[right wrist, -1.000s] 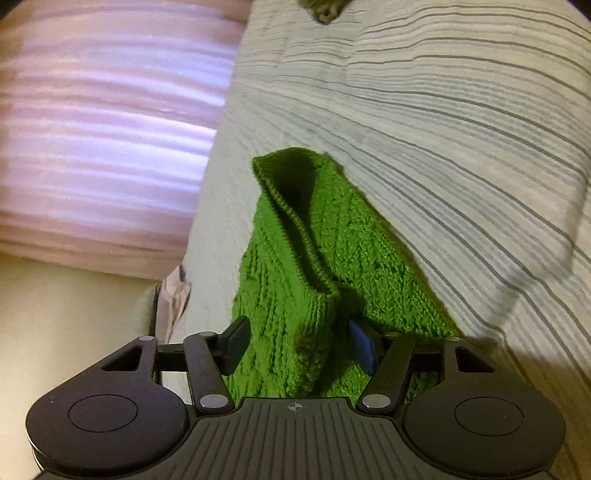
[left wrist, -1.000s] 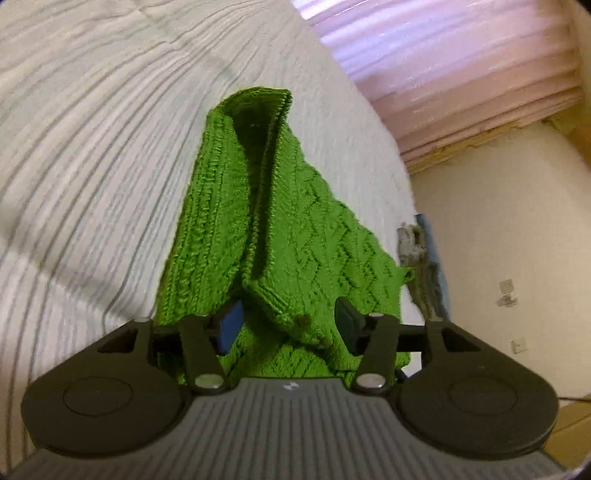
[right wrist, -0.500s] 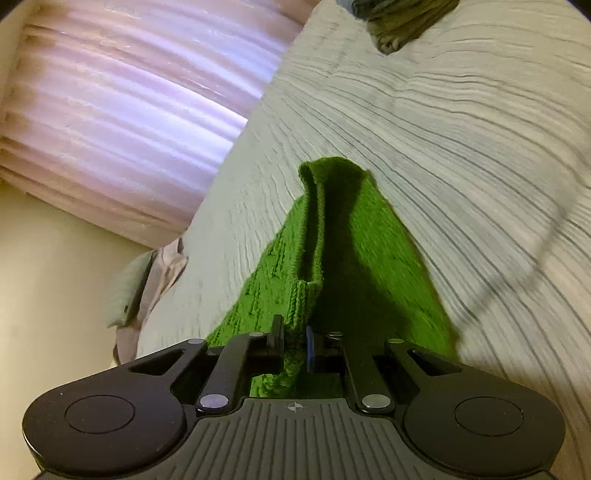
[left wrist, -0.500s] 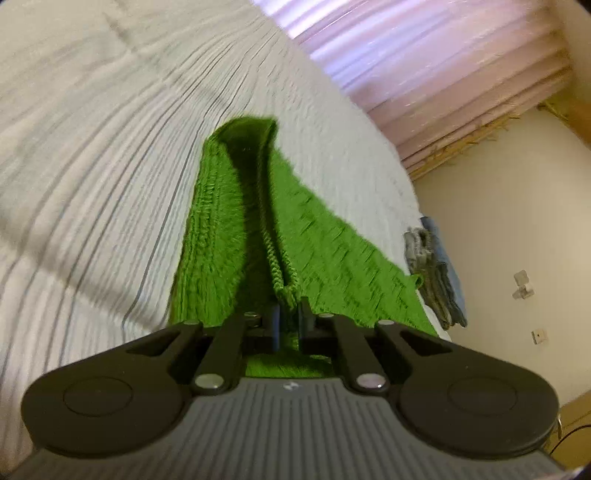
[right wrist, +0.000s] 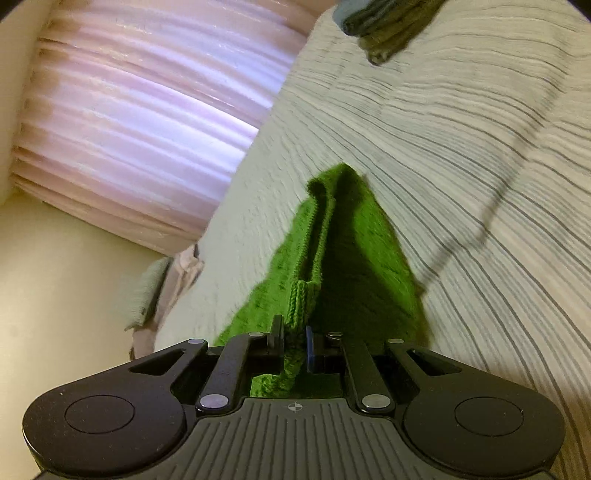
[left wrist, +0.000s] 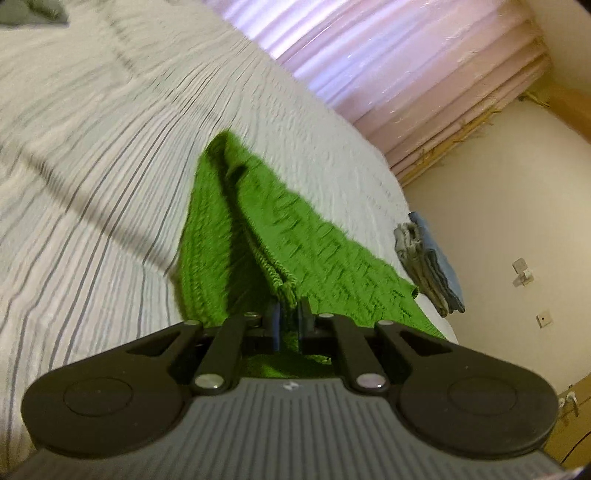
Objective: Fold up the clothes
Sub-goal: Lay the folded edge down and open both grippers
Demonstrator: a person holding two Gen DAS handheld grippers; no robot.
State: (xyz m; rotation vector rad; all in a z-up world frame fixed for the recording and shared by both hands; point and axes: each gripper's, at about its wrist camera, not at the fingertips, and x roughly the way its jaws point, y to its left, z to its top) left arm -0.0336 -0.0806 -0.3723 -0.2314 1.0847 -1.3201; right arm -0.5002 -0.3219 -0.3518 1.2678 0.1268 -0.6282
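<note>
A bright green cable-knit garment (left wrist: 295,236) lies on a striped white bedspread (left wrist: 92,184). My left gripper (left wrist: 289,312) is shut on a ribbed edge of it, and the knit rises from the bed to the pads as a taut ridge. In the right wrist view the same green knit (right wrist: 354,258) is pinched at another ribbed edge by my right gripper (right wrist: 295,343), also shut, with cloth hanging below the jaws. Both held corners are lifted off the bedspread (right wrist: 461,166); the far end of the garment still rests on it.
A folded stack of grey and blue clothes (left wrist: 428,258) sits at the bed's edge. A dark olive garment (right wrist: 388,29) lies farther up the bed, and pale cloth (right wrist: 166,280) hangs over the bed's side. Pink curtains (left wrist: 388,74) and a cream wall (left wrist: 498,221) stand beyond.
Both grippers went from open around the green knit's edges to shut on them. They then rose and carried the edges up, stretching the garment off the bed.
</note>
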